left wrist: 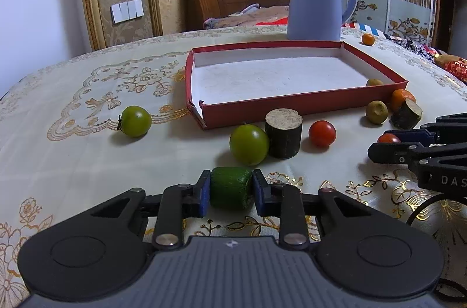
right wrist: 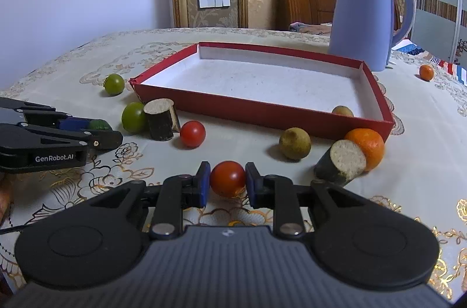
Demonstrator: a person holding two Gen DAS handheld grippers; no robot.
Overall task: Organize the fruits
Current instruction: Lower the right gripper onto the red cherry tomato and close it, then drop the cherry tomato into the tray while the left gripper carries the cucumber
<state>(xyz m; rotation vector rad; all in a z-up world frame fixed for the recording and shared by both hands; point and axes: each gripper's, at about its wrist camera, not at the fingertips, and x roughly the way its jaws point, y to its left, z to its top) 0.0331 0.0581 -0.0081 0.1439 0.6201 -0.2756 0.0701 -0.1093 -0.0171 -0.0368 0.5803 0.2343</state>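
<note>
My left gripper [left wrist: 231,187] is shut on a dark green cucumber chunk [left wrist: 231,188] low over the tablecloth; its blue pads press both sides. My right gripper [right wrist: 227,181] is shut on a red tomato [right wrist: 227,178], also seen from the left wrist as the right gripper [left wrist: 379,144]. The red shallow box [left wrist: 297,99] lies ahead with one yellowish fruit [left wrist: 374,82] in its near right corner. Loose in front of it lie two green tomatoes [left wrist: 248,144] [left wrist: 135,121], a red tomato [left wrist: 322,133], an upright cucumber chunk [left wrist: 283,137], a yellowish fruit [right wrist: 294,144], an orange [right wrist: 366,144] and another chunk [right wrist: 341,162].
A lilac kettle [left wrist: 316,1] stands just behind the box. A small orange [left wrist: 368,39] lies far right beside it. The round table's edge [left wrist: 38,68] curves off to the left; a bed headboard and wardrobe are beyond. A cable [left wrist: 423,206] trails under the right gripper.
</note>
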